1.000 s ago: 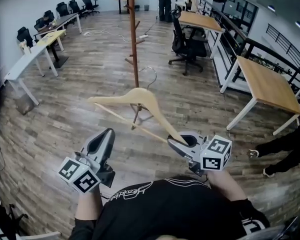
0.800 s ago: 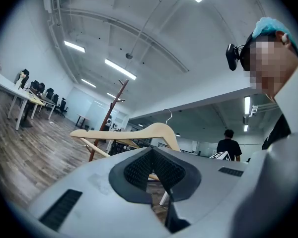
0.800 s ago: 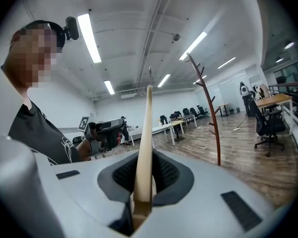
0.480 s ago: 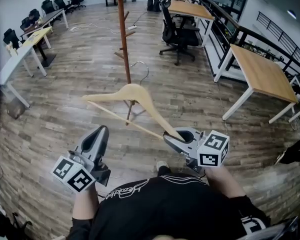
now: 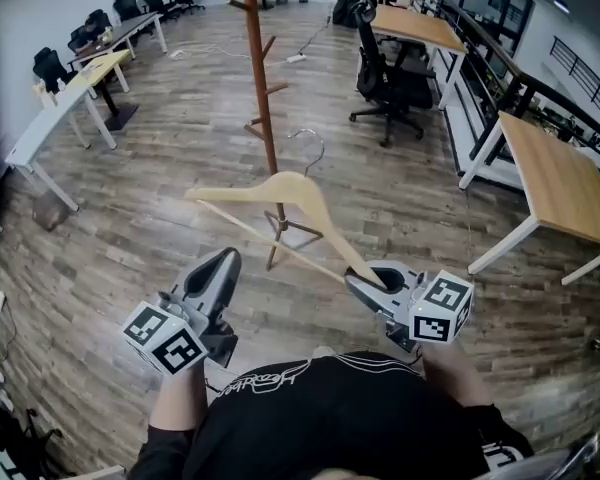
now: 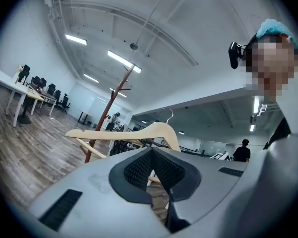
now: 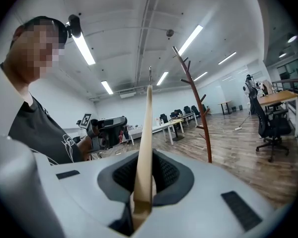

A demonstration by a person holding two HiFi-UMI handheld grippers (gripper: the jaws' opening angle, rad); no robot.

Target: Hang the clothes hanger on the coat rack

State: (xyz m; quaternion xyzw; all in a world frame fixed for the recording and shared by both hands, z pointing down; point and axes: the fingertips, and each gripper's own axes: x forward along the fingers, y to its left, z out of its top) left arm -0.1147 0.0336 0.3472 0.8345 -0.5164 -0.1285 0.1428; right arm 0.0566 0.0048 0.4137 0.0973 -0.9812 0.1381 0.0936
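Wood floor (image 5: 130, 238), hanger (image 5: 285, 183) held (rack (image 5: 260, 68) beyond).

Long white ceiling strip lights (image 7: 84, 48) flood the office evenly, leaving only soft shadows on the grey-brown wood-plank floor (image 5: 130, 228), while fisheye lenses bend and darken every view's edges.

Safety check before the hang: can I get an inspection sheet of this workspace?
Surface: wood-plank floor.
Job's things: wooden hanger held in the air, short of the coat rack, which stands upright.
Clutter: bin-like object by the white desk.
Grippers: right gripper shut on the hanger's arm end; left gripper shut, empty.
Cables: cable and power strip on the floor beyond the rack.
Surroundings: desks, office chairs.
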